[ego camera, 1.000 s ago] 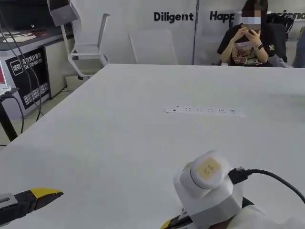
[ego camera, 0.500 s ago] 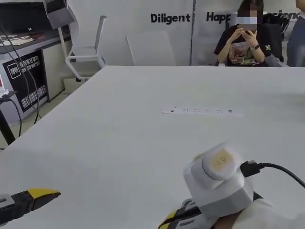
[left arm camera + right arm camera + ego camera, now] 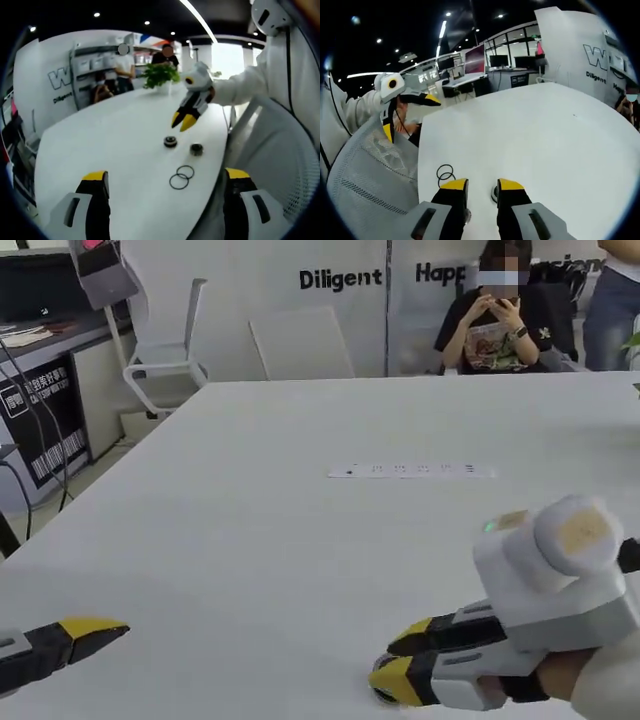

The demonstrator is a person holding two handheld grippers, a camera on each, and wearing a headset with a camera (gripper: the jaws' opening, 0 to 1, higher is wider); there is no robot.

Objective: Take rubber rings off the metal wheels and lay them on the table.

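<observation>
Two small metal wheels (image 3: 170,141) (image 3: 196,148) stand near the table's edge in the left gripper view. Two loose black rubber rings (image 3: 181,177) lie overlapping beside them. My left gripper (image 3: 165,176) is wide open and holds nothing. One of its yellow fingertips (image 3: 88,631) shows at the lower left of the head view. My right gripper (image 3: 395,658) hovers just over the wheels, its jaws a little apart and empty. In the right gripper view, a wheel (image 3: 494,193) peeks from just beyond the gap of that gripper (image 3: 482,186). The rings (image 3: 445,175) lie to the left.
A white power strip (image 3: 410,471) lies mid-table on the broad white table (image 3: 260,530). Chairs (image 3: 170,360) stand at the far left corner. A seated person (image 3: 490,325) is at the far side. A potted plant (image 3: 160,77) stands on the table's far end.
My right gripper has swung right and forward, so its yellow jaws now show low over the table. The head camera has shifted. The left gripper has barely moved.
</observation>
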